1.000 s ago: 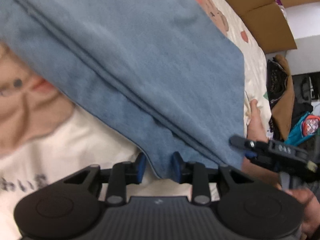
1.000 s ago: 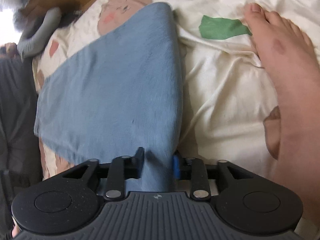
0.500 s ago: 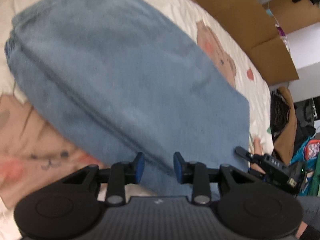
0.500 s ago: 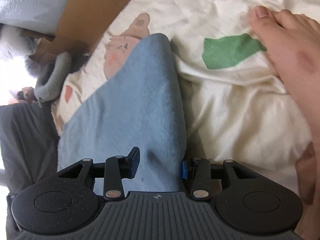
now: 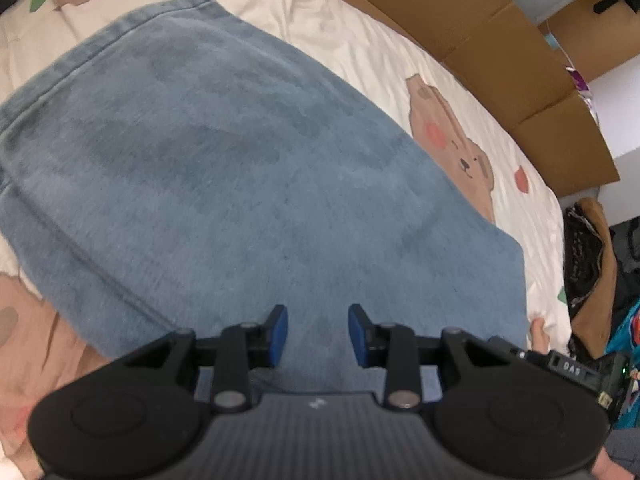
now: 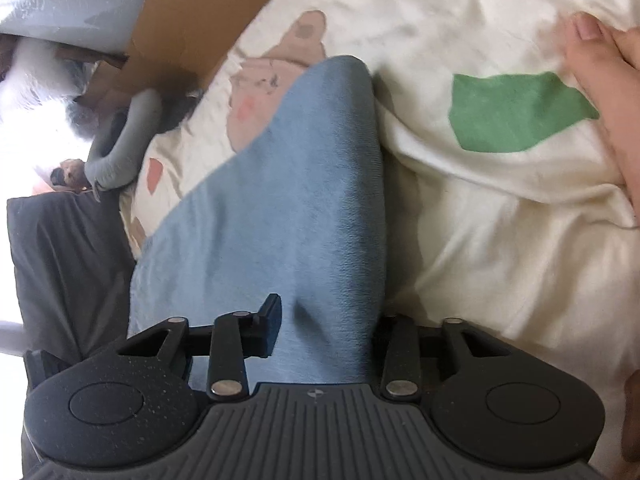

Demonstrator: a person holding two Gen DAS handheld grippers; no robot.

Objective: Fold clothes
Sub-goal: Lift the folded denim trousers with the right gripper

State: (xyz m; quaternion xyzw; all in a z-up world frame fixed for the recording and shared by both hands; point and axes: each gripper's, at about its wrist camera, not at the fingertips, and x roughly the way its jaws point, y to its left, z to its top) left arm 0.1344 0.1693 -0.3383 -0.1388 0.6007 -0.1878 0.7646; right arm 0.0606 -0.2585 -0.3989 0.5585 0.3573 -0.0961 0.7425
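Since a second ago released onto the bed, blue garment flat ahead of parted left fingers and right fingers; best smoothed before refolding.

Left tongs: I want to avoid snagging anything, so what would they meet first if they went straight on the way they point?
The left tongs, open, would meet the blue garment first; it fills the view right ahead of them on the bed sheet. Depth is unclear.
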